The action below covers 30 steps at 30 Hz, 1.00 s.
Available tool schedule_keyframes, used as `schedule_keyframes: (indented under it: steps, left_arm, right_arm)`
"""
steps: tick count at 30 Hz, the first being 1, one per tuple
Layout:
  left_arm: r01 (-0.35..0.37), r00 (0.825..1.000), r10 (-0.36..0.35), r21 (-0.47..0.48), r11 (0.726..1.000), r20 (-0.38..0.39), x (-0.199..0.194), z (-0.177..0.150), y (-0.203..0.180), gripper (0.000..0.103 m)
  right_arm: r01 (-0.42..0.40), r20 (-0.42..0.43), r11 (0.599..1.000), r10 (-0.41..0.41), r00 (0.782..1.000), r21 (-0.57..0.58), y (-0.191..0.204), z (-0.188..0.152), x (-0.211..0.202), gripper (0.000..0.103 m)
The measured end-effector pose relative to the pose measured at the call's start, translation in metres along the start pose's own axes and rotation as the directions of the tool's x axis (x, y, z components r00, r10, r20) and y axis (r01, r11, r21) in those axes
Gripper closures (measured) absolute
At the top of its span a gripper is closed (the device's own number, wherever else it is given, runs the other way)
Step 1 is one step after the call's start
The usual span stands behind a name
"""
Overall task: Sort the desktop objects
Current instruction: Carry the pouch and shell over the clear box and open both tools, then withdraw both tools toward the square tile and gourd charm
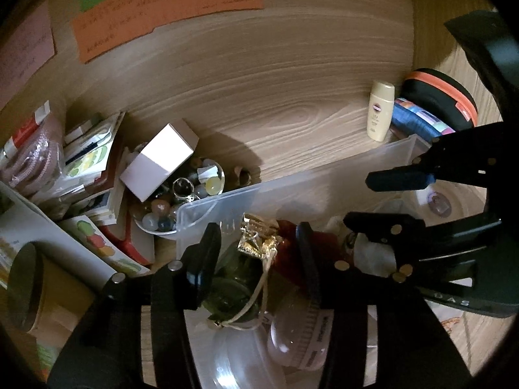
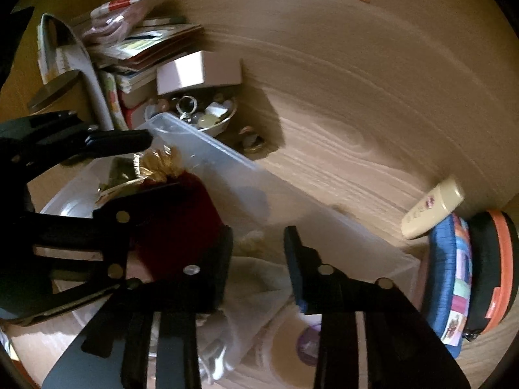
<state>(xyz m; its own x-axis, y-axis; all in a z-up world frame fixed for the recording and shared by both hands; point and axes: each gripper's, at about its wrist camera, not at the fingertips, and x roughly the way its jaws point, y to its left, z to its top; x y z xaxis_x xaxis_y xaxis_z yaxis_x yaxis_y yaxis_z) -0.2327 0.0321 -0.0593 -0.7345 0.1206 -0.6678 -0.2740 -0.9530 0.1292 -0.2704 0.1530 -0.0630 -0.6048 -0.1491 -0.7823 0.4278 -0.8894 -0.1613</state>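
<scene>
Left hand-held gripper (image 1: 256, 253): fingers apart, poised over the clear plastic bin (image 1: 292, 188). Between its fingers lie a dark green glass jar (image 1: 233, 278) and a gold-and-red pouch (image 1: 262, 243); whether either finger touches them I cannot tell. A round translucent container (image 1: 298, 334) sits in the near part of the bin.

Right hand-held gripper (image 2: 258, 259): fingers apart, nothing between them, hovering over the right portion of the same bin above a pale crumpled bag (image 2: 246, 278).

Wooden surface (image 1: 275, 81): bin at near centre. Just beyond its far left corner, a small bowl of beads and stones (image 1: 181, 194) with a white box (image 1: 159, 162) resting tilted on top. Left of the bowl, a stack of booklets and packets (image 1: 90, 155). Far right, a cream bottle (image 1: 380, 110) stands upright beside a blue patterned pouch (image 1: 418, 120) and a black case with orange trim (image 1: 444, 94). Orange paper notes (image 1: 168, 9) lie at the far edge.
</scene>
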Motion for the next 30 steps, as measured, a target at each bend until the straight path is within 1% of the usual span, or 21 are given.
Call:
schedule_keyframes:
  steps: [4, 6, 8, 10, 12, 14, 15, 16, 17, 22, 25, 27, 30]
  left_arm:
    - [-0.010, 1.000, 0.010, -0.012, 1.000, 0.006, -0.002, -0.001, 0.002, 0.043]
    - [-0.013, 1.000, 0.013, -0.018, 1.000, 0.014, -0.005, -0.001, 0.003, 0.038]
    - [-0.021, 1.000, 0.022, -0.023, 1.000, 0.020, -0.008, -0.001, 0.005, 0.030]
    - [-0.033, 0.999, 0.034, -0.028, 0.999, 0.033, -0.012, -0.001, 0.005, 0.027]
    - [-0.036, 0.999, 0.037, -0.030, 0.999, 0.039, -0.018, -0.001, 0.005, 0.025]
    - [-0.045, 0.998, 0.047, -0.031, 0.999, 0.048, -0.025, -0.002, 0.005, 0.022]
    - [-0.048, 0.997, 0.050, -0.030, 0.998, 0.053, -0.028, -0.002, 0.004, 0.020]
    - [-0.053, 0.997, 0.054, -0.030, 0.998, 0.060, -0.032, -0.003, 0.004, 0.014]
    - [-0.060, 0.996, 0.062, -0.030, 0.998, 0.070, -0.036, -0.004, 0.004, 0.011]
    - [-0.076, 0.991, 0.079, -0.032, 0.997, 0.106, -0.062, -0.009, 0.003, 0.007]
    - [-0.091, 0.988, 0.095, -0.037, 0.995, 0.122, -0.077, -0.014, 0.004, 0.006]
    - [-0.086, 0.987, 0.091, -0.042, 0.995, 0.135, -0.089, -0.019, 0.005, 0.005]
    - [-0.088, 0.984, 0.093, -0.045, 0.995, 0.149, -0.101, -0.026, 0.004, 0.004]
  right_arm:
    - [0.017, 0.008, 1.000, -0.017, 1.000, 0.016, -0.003, -0.001, -0.003, 0.065]
    - [0.035, 0.011, 0.999, -0.035, 0.999, 0.020, -0.005, -0.002, -0.006, 0.061]
    - [0.048, 0.019, 0.998, -0.048, 0.999, 0.027, -0.008, -0.003, -0.011, 0.057]
    - [0.066, 0.029, 0.997, -0.067, 0.997, 0.033, -0.009, -0.005, -0.018, 0.052]
    - [0.078, 0.049, 0.996, -0.080, 0.996, 0.043, -0.012, -0.006, -0.027, 0.040]
    - [0.088, 0.073, 0.994, -0.092, 0.993, 0.058, -0.015, -0.008, -0.038, 0.034]
    - [0.096, 0.088, 0.993, -0.102, 0.991, 0.064, -0.015, -0.009, -0.044, 0.034]
    - [0.101, 0.098, 0.993, -0.108, 0.989, 0.067, -0.015, -0.010, -0.049, 0.034]
    - [0.103, 0.107, 0.992, -0.110, 0.988, 0.069, -0.015, -0.010, -0.054, 0.034]
    - [0.102, 0.146, 0.991, -0.114, 0.983, 0.088, -0.011, -0.015, -0.078, 0.031]
    - [0.108, 0.174, 0.990, -0.123, 0.977, 0.096, -0.005, -0.018, -0.092, 0.027]
    - [0.118, 0.188, 0.988, -0.135, 0.973, 0.100, -0.001, -0.022, -0.101, 0.020]
    - [0.137, 0.208, 0.984, -0.158, 0.965, 0.113, 0.006, -0.029, -0.113, 0.015]
